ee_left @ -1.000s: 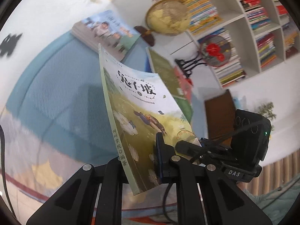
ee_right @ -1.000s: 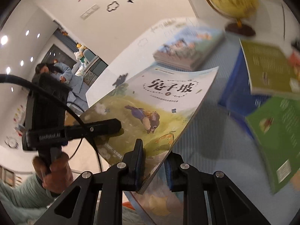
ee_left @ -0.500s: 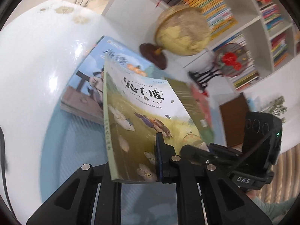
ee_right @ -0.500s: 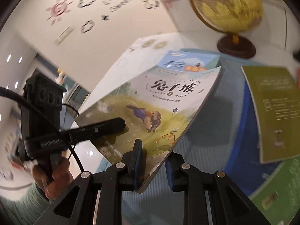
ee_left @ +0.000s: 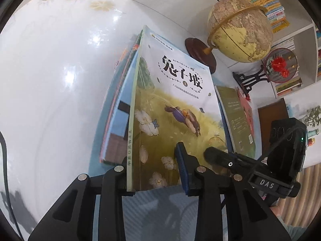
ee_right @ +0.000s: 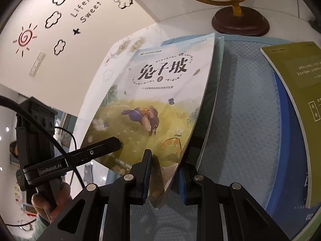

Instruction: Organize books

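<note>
The rabbit-cover book [ee_left: 176, 108] lies tilted on top of a stack of books [ee_left: 114, 120] at the left end of the blue mat [ee_left: 160, 210]. My left gripper [ee_left: 149, 168] is at the book's near spine corner. Its jaws are opening: the corner is still between them, and the left finger [ee_left: 119, 170] has come off the spine. My right gripper [ee_right: 164, 168] is shut on the book's [ee_right: 152, 100] near right corner. The stack's edge [ee_right: 217, 76] shows just beyond the cover. Each gripper's upper finger shows in the other view, lying over the cover.
A globe [ee_left: 240, 30] on a dark wooden base [ee_right: 240, 22] stands behind the stack. An olive-green book [ee_right: 297, 92] lies on the mat to the right. A red fan ornament [ee_left: 280, 64] and bookshelves [ee_left: 270, 0] are further back. A hand [ee_right: 50, 198] holds the left gripper.
Both grippers carried the rabbit book across the mat and down onto the stack. The book went from steeply tilted to nearly flat. The left jaws have begun to part.
</note>
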`<state>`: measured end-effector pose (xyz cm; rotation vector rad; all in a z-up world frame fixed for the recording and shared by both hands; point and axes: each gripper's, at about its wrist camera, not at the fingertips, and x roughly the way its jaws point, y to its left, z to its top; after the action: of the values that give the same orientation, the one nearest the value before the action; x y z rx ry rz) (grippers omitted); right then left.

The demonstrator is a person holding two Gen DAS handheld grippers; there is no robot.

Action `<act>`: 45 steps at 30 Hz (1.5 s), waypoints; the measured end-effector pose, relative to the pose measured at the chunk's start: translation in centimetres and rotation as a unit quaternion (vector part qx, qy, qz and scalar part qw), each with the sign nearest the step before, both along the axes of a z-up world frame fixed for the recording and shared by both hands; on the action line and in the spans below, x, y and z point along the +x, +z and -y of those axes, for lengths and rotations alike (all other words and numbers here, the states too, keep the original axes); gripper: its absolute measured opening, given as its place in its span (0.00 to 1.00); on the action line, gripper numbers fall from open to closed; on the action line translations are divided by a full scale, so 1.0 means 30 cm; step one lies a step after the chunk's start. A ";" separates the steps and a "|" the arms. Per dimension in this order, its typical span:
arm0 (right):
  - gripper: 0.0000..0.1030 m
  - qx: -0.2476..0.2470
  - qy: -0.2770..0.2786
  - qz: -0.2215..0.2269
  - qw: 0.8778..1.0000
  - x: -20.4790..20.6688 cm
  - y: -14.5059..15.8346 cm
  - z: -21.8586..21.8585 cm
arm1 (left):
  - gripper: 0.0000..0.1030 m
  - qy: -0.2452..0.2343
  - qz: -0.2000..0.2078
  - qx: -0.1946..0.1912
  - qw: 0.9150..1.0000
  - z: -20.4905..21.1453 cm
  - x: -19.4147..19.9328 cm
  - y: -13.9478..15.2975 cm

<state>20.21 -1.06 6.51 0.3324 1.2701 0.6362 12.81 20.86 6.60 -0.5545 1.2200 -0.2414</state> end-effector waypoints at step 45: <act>0.25 -0.156 -0.081 -0.003 0.984 0.301 -0.026 0.074 | 0.71 -0.032 0.033 0.090 0.995 0.010 0.308 0.002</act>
<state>29.23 -3.29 5.74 0.1748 1.3105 0.2918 22.04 20.55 6.67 -0.3489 1.1824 -0.2014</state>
